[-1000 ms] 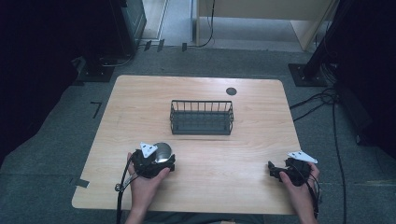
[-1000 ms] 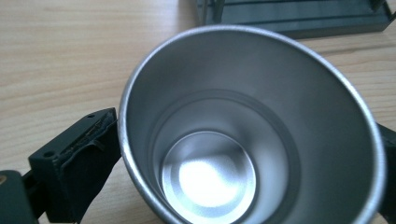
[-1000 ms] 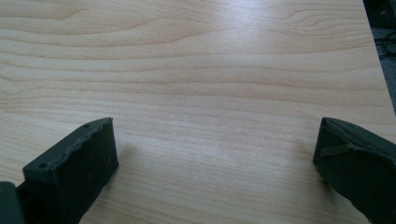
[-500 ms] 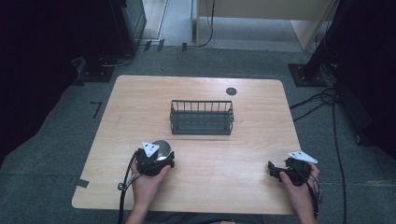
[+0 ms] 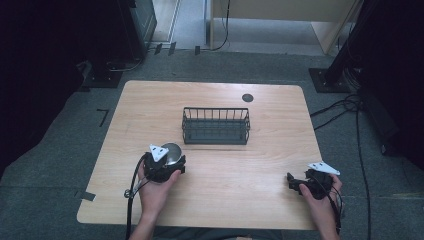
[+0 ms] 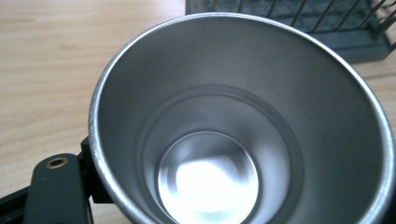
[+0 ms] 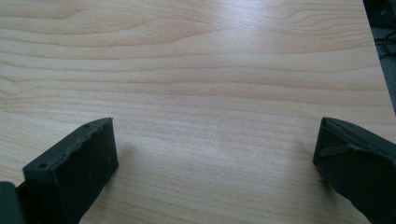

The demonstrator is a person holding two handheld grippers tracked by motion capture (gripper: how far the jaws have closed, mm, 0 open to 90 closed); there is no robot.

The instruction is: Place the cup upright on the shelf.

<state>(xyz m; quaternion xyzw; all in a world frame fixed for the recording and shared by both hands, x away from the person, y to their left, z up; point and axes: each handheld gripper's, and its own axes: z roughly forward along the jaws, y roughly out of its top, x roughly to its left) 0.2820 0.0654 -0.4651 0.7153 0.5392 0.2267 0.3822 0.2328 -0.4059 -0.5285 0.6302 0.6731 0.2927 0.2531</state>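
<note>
Left gripper [image 5: 162, 167]: jaws drawn in against cup [image 5: 171, 151], grip closed on its wall, closed down just now with cup between them. One black jaw visible at lower left of left gripper view, pressed against cup's outer wall just under rim. Grey plate on top of gripper, cable trailing back toward near table edge.

Cup [image 6: 243, 135]: bare metal, upright, mouth open toward camera, stepped inside, bright reflection on bottom. Position: near left part of table [image 5: 225, 200], in front of basket [image 5: 216, 125] and to its left, apart from it. Basket corner seen just behind cup rim at top right of left gripper view.

Right gripper [image 5: 305, 182]: jaws spread wide, nothing between them. In right gripper view, two black jaws at lower left and lower right, bare wood grain in gap. Position: near right corner of table, close to front edge, well apart from cup and basket. Held in right hand [image 5: 320, 197], low over table.

Basket: dark wire, rectangular, at table centre, long side facing person. Contents hard to tell from high view.

Table: light wood, rounded corners, dark round spot [image 5: 247, 97] beyond basket near far edge. Grey floor around, cables [image 5: 345, 107] at right.
</note>
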